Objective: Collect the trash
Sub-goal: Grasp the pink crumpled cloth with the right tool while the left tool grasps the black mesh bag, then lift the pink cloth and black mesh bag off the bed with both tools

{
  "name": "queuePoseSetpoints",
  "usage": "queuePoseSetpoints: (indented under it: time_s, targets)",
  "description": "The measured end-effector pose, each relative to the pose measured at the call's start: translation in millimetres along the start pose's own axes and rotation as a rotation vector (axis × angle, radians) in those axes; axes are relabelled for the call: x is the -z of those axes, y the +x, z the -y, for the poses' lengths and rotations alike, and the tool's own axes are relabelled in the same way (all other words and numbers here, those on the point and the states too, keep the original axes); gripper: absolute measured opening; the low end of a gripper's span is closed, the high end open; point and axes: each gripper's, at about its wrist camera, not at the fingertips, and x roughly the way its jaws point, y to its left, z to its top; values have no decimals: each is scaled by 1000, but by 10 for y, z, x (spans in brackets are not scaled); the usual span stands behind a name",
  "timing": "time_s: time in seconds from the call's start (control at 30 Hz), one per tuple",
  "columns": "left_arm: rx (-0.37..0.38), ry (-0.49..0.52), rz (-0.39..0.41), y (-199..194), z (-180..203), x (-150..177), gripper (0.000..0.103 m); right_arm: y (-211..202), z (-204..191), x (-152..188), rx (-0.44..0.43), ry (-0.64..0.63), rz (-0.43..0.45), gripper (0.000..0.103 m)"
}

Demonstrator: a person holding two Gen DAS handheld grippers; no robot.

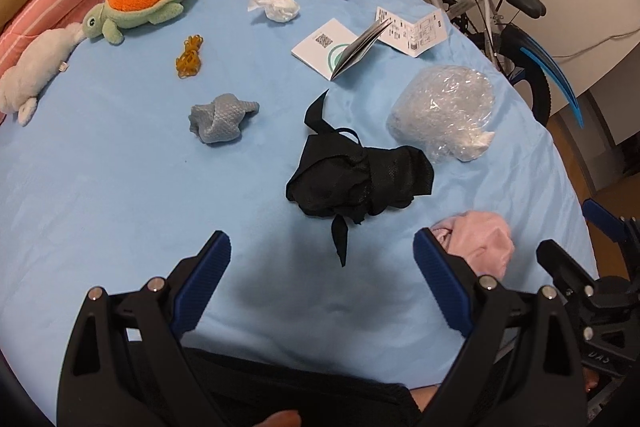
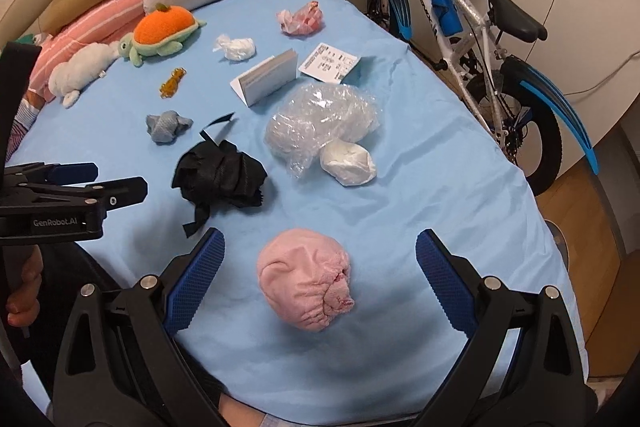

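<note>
Pink wad [image 2: 306, 277] sits on the blue sheet [image 2: 440, 155], squarely between the right gripper [image 2: 320, 259]'s 2 wide-apart fingers, untouched. Left gripper [image 1: 322, 259] hangs spread too, the black crumpled cloth [image 1: 356, 179] just ahead of its tips.

The left gripper's right finger [image 1: 438, 279] is covering part of the pink cloth ball [image 1: 482, 241]. The print on the open booklet [image 1: 340, 51], far ahead of the fingers, is looking too small to read. A hand [image 2: 22, 287] out to the left of the right gripper's fingers is getting cut off by the picture's edge.
</note>
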Motion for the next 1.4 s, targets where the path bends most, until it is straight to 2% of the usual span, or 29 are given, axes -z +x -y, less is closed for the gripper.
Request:
queuePoseSetpoints:
  time_s: [0.23,0.33,0.5,0.6,0.7,0.73,0.83,1.03,1.2,1.27,1.4]
  targets:
    - [4,8,-55,481,10,-118,91,520,-7,157,32,-50,-103,93]
    - [29,35,-80,626,46,-151,75,652,-15,203,27,-61,-142,93]
    - [90,80,-94,786,115,-189,73,784,-66,254,-7,-77,-190,90]
    - [93,111,-93,853,172,-179,71,835,-119,267,-35,-97,-209,83]
    - [77,154,-92,886,249,-158,68,864,-155,290,-89,-101,-232,64]
    - [70,170,-86,886,275,-147,67,861,-174,293,-94,-107,-230,59]
    - [55,199,-60,860,326,-128,60,824,-222,305,-87,-134,-214,52]
    - [55,225,-26,802,372,-119,48,761,-215,292,-91,-128,-189,42]
    - [63,237,-2,730,403,-92,41,713,-195,282,-88,-117,-164,38]
    - [65,242,5,694,394,-74,32,693,-198,266,-81,-117,-152,38]
    - [66,243,16,659,392,-58,28,619,-178,244,-81,-106,-122,37]
